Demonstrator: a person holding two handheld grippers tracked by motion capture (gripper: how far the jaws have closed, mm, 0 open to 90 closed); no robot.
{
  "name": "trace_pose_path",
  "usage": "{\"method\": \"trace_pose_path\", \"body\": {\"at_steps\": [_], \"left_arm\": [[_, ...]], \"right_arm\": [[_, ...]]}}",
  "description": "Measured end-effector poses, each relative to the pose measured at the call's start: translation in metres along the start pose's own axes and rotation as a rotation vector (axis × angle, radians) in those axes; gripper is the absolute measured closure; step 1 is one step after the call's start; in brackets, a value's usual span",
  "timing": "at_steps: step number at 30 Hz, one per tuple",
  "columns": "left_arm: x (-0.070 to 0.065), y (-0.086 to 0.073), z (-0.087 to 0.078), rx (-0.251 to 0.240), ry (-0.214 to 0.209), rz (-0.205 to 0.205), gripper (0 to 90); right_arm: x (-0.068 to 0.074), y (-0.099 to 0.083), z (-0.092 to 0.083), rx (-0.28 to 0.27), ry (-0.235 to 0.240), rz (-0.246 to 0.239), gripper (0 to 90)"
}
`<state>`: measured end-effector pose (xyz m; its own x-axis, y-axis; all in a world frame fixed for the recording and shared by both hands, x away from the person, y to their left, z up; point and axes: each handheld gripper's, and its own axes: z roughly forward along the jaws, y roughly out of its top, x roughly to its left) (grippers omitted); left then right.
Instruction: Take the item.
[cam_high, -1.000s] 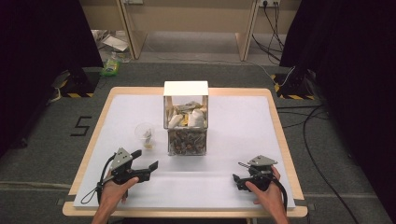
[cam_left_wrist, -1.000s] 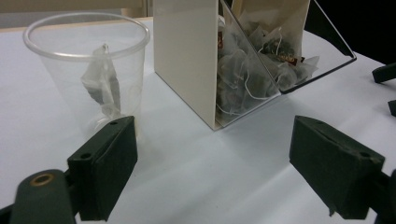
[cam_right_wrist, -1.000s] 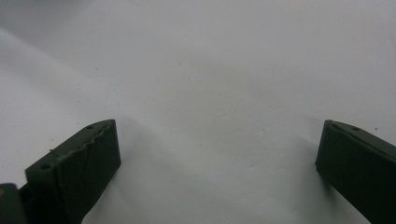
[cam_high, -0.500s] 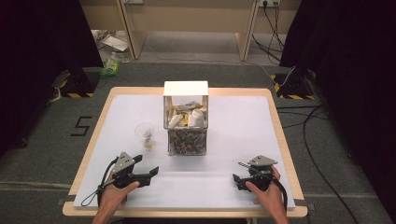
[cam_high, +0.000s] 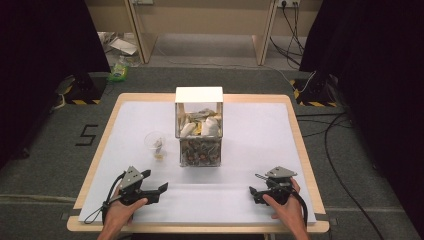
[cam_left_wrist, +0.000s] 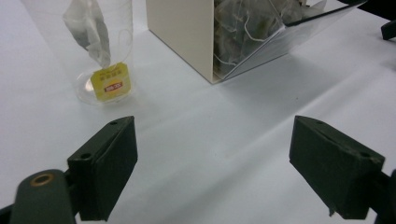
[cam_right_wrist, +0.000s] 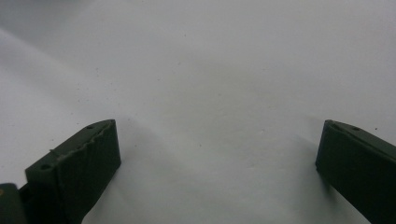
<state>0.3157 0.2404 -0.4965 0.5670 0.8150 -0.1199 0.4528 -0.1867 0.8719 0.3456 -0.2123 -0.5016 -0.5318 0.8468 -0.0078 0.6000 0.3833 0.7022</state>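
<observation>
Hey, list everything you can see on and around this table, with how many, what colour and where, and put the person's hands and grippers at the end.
Table: one, wooden edge under a white cover, centre of the high view.
Dispenser box: one, white top with clear front, middle of the table, full of tea bags.
Cup: one, clear plastic, just left of the box; a tea bag hangs inside and its yellow tag rests against the cup's wall.
Marking "5": one, black, on the grey floor left of the table.
Cables: several, black, on the floor at right.
Left hand-held gripper: one, black, near-left table edge, jaws open, empty.
Right hand-held gripper: one, black, near-right edge, jaws open, empty.
</observation>
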Motion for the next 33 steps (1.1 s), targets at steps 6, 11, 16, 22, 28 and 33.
{"method": "trace_pose_path", "body": {"at_steps": [6,11,16,22,28,33], "left_arm": [[0.002,-0.007,-0.007,0.014,0.011,-0.007,14.9],[0.002,-0.014,-0.012,0.022,0.029,0.002,14.9],[0.002,-0.020,-0.017,0.025,0.046,0.006,14.9],[0.001,-0.028,-0.018,0.013,0.060,0.014,14.9],[0.003,-0.036,-0.023,-0.027,0.081,0.003,14.9],[0.005,-0.043,-0.028,-0.037,0.091,-0.015,14.9]], "right_arm": [[0.000,0.000,0.000,0.000,0.000,0.000,0.4],[0.000,0.000,0.000,-0.001,-0.001,-0.002,0.5],[0.000,0.000,0.000,0.000,-0.001,-0.001,0.5],[0.000,0.000,0.000,-0.002,-0.002,-0.003,0.4],[0.000,0.000,0.000,-0.002,-0.002,-0.003,0.5],[0.000,0.000,0.000,-0.002,-0.002,-0.003,0.5]]}}
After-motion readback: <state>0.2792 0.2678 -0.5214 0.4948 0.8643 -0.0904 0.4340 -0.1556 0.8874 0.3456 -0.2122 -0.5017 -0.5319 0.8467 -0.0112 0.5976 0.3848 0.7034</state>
